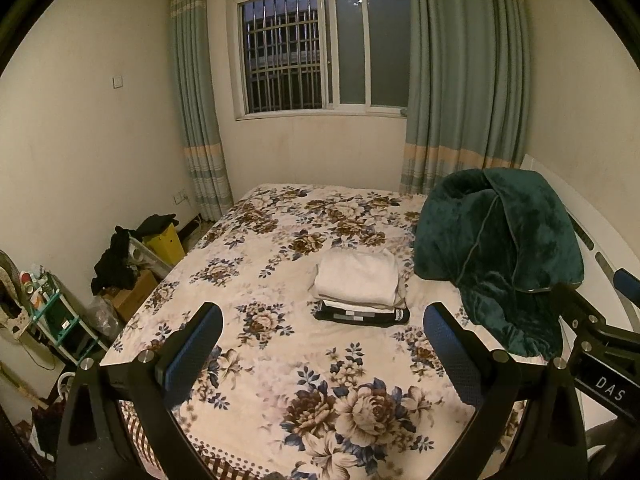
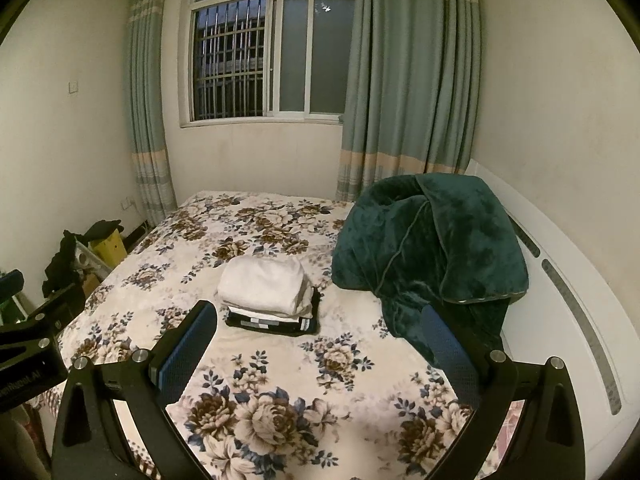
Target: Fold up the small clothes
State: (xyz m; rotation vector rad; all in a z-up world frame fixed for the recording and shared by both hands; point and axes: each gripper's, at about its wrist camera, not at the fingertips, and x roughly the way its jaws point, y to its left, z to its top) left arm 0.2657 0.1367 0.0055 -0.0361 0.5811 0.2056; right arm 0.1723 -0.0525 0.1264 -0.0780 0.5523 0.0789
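Folded clothes (image 1: 360, 288) sit stacked mid-bed at twelve o'clock, white over black, seemingly finished, while left gripper (image 1: 322, 344) and right gripper (image 2: 320, 340) hover empty above the floral bedspread (image 1: 256, 360), jaws spread.

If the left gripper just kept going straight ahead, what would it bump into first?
Probably the stack of folded white and black clothes on the floral bedspread. The open left gripper points about at it, though depth is hard to judge.
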